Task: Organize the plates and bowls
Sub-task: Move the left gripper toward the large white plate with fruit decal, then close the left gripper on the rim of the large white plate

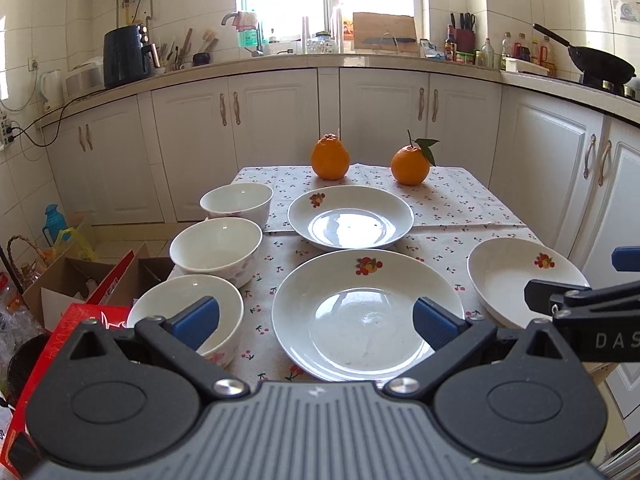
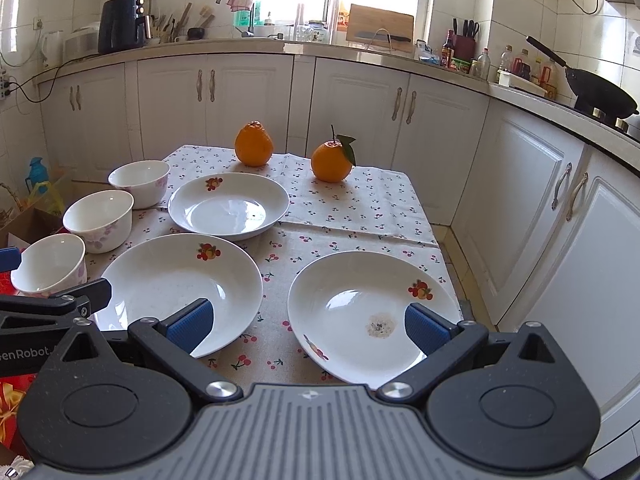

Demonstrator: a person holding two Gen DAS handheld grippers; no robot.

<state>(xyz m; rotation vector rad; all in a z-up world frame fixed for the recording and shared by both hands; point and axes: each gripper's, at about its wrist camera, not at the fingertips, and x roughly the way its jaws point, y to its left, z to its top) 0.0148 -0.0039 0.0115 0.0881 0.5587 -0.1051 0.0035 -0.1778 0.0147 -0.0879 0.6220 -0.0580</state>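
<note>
Three white plates with fruit prints lie on the cherry-print tablecloth: a far one (image 1: 350,216) (image 2: 229,205), a near middle one (image 1: 366,312) (image 2: 176,280) and a right one (image 1: 520,280) (image 2: 368,312) with a small dirty spot. Three white bowls stand in a row at the left: far (image 1: 237,202) (image 2: 140,182), middle (image 1: 216,248) (image 2: 99,218), near (image 1: 188,312) (image 2: 50,264). My left gripper (image 1: 316,324) is open and empty above the near middle plate. My right gripper (image 2: 308,326) is open and empty above the right plate's near rim.
Two oranges (image 1: 330,158) (image 1: 409,165) sit at the table's far edge (image 1: 360,168). White cabinets (image 1: 280,120) and a cluttered counter lie beyond. Cardboard boxes (image 1: 80,284) and a red box stand on the floor to the left. The right gripper's arm (image 1: 580,312) shows at the right.
</note>
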